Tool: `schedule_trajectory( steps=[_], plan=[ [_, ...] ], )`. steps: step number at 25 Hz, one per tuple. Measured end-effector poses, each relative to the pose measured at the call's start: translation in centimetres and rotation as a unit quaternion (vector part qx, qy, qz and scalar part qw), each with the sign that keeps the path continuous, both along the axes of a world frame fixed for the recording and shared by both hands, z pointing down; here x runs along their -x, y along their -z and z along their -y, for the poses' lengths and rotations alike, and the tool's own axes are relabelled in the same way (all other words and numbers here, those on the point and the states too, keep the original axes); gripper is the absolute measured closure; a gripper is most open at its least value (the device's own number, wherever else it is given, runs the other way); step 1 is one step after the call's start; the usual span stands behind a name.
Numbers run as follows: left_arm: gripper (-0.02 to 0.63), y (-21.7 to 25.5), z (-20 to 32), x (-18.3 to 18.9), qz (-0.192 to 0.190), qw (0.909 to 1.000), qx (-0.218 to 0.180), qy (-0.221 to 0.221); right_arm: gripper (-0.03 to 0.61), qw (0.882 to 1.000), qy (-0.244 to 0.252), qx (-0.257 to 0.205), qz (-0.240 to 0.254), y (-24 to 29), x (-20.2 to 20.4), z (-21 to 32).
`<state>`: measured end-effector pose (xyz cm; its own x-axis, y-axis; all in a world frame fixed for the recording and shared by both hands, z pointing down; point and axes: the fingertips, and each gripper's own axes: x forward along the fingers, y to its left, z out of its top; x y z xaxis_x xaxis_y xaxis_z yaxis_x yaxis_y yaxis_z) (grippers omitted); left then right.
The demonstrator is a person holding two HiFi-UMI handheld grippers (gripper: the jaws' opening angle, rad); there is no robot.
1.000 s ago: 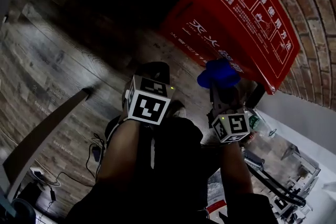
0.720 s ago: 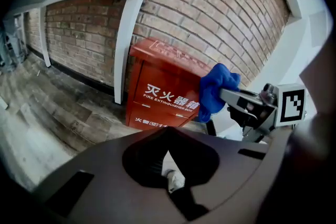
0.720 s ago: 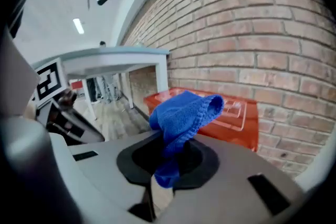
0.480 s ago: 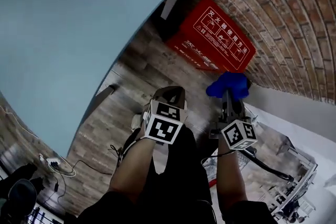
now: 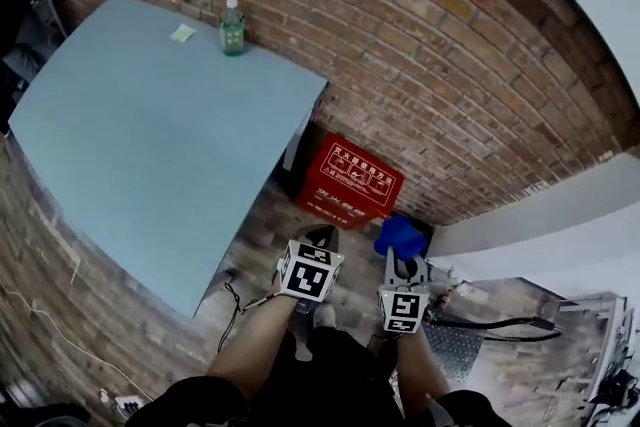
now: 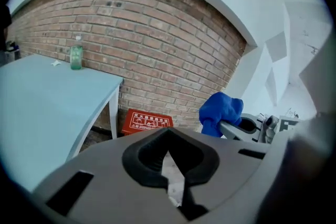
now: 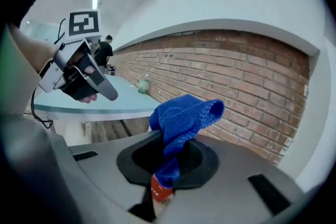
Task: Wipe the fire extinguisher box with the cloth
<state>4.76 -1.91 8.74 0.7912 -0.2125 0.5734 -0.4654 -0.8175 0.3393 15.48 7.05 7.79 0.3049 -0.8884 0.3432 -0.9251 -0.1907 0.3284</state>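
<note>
The red fire extinguisher box (image 5: 348, 181) stands on the wooden floor against the brick wall, beside the table leg; it also shows small in the left gripper view (image 6: 147, 121). My right gripper (image 5: 400, 255) is shut on a blue cloth (image 5: 400, 235), which bunches up above its jaws (image 7: 184, 115). The cloth is held in the air, nearer to me than the box and apart from it. My left gripper (image 5: 318, 237) hangs beside it, jaws shut with nothing between them (image 6: 168, 139). Both grippers are well short of the box.
A light blue table (image 5: 150, 135) fills the left, with a green bottle (image 5: 232, 27) and a small scrap near its far edge. The brick wall (image 5: 450, 95) runs behind. A white ledge (image 5: 540, 205) and cables lie at the right.
The head view has pulled far back and up: the box now looks small and distant, and the table and wall have come into sight. The cloth stays in the right gripper.
</note>
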Motion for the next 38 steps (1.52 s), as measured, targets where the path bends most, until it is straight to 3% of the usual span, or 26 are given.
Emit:
schedule_trajectory(
  steps=[6,10,13,17,22,26,38],
  plan=[
    [0.609,5.4,-4.2,-0.8,0.002,0.9998,-0.015,-0.012,0.526,0.992,-0.078,-0.088,0.046,8.5,-5.1,-5.7],
    [0.609,8.1,-6.6,-1.8,0.004,0.9977,-0.058,-0.035,0.526,0.985,-0.085,-0.131,0.072,12.1,-5.0,-8.1],
    [0.609,9.9,-7.4,-2.6,-0.005,0.9966,-0.078,-0.026,0.526,0.982,-0.074,-0.149,0.089,13.7,-4.7,-8.9],
    [0.609,12.1,-7.7,-3.5,-0.018,0.9952,-0.097,0.001,0.526,0.98,-0.066,-0.155,0.104,14.9,-5.0,-8.6],
    [0.609,13.1,-8.6,-4.2,-0.018,0.9955,-0.093,0.006,0.526,0.966,-0.066,-0.172,0.179,15.4,-5.5,-7.8],
    [0.609,13.3,-8.9,-4.6,-0.012,0.995,-0.098,0.014,0.526,0.963,-0.052,-0.173,0.201,15.8,-5.4,-7.5],
    [0.609,13.7,-12.1,-7.5,-0.015,0.9949,-0.099,-0.008,0.526,0.969,-0.038,-0.164,0.18,16.7,-5.2,-10.0]
  ],
)
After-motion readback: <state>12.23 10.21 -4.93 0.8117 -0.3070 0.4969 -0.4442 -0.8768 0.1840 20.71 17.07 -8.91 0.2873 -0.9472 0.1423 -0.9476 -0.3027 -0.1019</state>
